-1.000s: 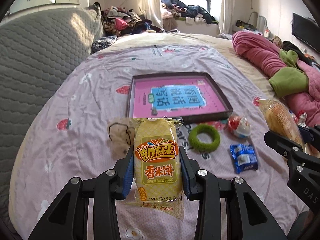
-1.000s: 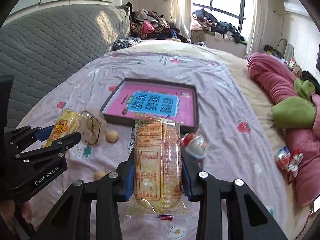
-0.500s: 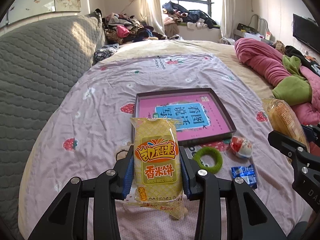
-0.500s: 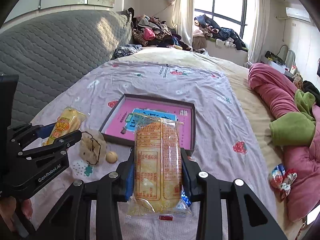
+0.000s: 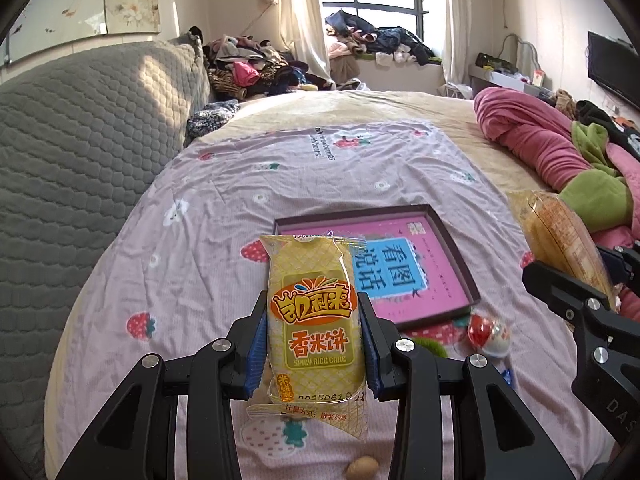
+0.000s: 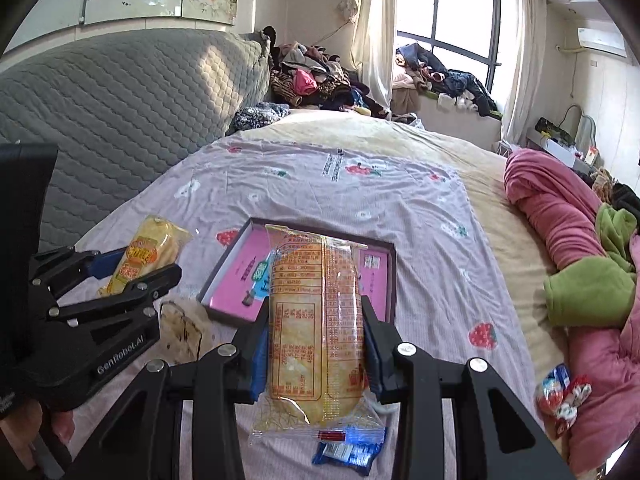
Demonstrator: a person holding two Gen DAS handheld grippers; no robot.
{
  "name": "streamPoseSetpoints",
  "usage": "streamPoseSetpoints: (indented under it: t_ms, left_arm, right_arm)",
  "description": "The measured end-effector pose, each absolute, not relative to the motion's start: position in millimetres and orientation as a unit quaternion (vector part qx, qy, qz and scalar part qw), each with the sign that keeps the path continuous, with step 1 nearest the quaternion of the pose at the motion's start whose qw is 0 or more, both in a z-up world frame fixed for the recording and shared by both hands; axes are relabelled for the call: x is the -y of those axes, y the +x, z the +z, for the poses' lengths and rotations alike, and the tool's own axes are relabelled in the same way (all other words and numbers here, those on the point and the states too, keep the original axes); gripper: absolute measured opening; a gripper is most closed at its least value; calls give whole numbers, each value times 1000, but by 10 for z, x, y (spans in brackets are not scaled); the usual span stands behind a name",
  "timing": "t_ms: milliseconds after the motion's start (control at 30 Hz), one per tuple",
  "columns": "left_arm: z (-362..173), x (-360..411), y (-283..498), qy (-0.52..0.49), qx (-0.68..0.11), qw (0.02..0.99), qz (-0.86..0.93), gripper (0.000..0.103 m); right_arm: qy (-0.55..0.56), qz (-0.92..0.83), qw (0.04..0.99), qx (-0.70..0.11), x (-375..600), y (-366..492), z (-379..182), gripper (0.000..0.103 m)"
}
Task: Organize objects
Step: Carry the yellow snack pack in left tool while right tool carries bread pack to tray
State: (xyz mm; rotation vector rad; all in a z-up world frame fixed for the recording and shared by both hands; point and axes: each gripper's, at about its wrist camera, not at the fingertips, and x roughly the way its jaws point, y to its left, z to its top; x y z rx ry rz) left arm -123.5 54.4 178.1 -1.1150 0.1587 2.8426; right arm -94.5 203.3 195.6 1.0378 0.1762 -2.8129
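My left gripper (image 5: 314,344) is shut on a yellow rice cake packet (image 5: 314,316), held above the bed; it also shows in the right wrist view (image 6: 144,256). My right gripper (image 6: 316,350) is shut on a second rice cake packet (image 6: 316,328), printed back side up, also seen at the right of the left wrist view (image 5: 560,236). A shallow pink box lid (image 5: 432,280) with a blue label lies on the sheet beyond both packets; it also shows in the right wrist view (image 6: 236,284).
On the sheet lie a red-and-white egg toy (image 5: 488,334), a green ring (image 5: 430,346), a blue packet (image 6: 348,454), a small brown ball (image 5: 362,468) and a beige pouch (image 6: 180,328). A grey headboard (image 5: 80,168) is left, pink bedding (image 5: 540,140) right.
Both grippers have risen and pulled back with their packets. The box lid and small items now sit lower and closer under the fingers.
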Motion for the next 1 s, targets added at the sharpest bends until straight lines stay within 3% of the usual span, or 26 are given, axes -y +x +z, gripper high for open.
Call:
streamPoseSetpoints:
  t_ms: [600,1000]
  left_arm:
    - [1236,-690,-2619,-402,-42,46,914,41]
    - [835,-721,-3113,-418,-44,37,907,41]
  right_arm:
    - [371,-925,62,-51,-2103,-2297,1458,39]
    - [401,-913,45,-60,-2252,-2781,989,39]
